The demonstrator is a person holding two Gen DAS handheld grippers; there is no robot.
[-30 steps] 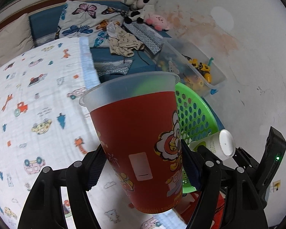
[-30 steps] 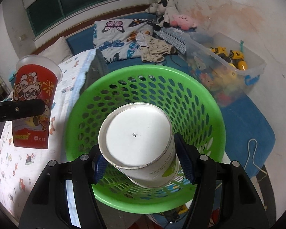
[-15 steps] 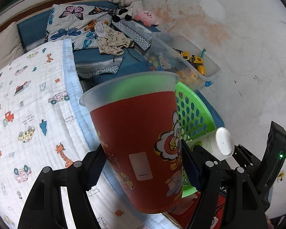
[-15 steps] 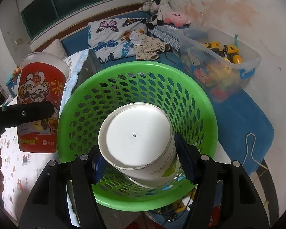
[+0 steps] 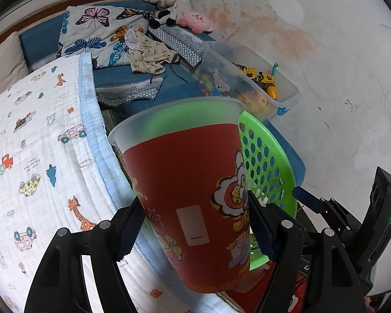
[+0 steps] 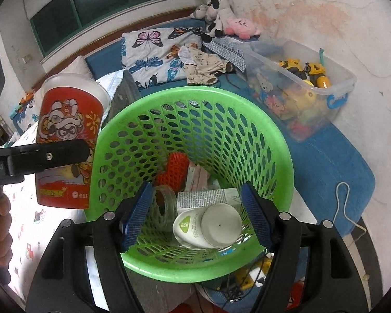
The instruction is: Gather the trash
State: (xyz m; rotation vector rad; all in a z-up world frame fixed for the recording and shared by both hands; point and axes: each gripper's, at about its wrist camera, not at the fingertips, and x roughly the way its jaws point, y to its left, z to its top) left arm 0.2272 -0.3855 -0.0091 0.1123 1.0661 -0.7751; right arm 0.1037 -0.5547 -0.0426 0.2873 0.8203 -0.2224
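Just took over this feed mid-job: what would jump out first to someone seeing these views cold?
The big red cup, clamped upright between the left gripper's fingers, fills the left wrist view beside the basket. In the right wrist view the bright green basket dominates, directly below the right gripper, whose jaws are opening with nothing between them. At the basket's bottom lies a white paper cup among other trash.
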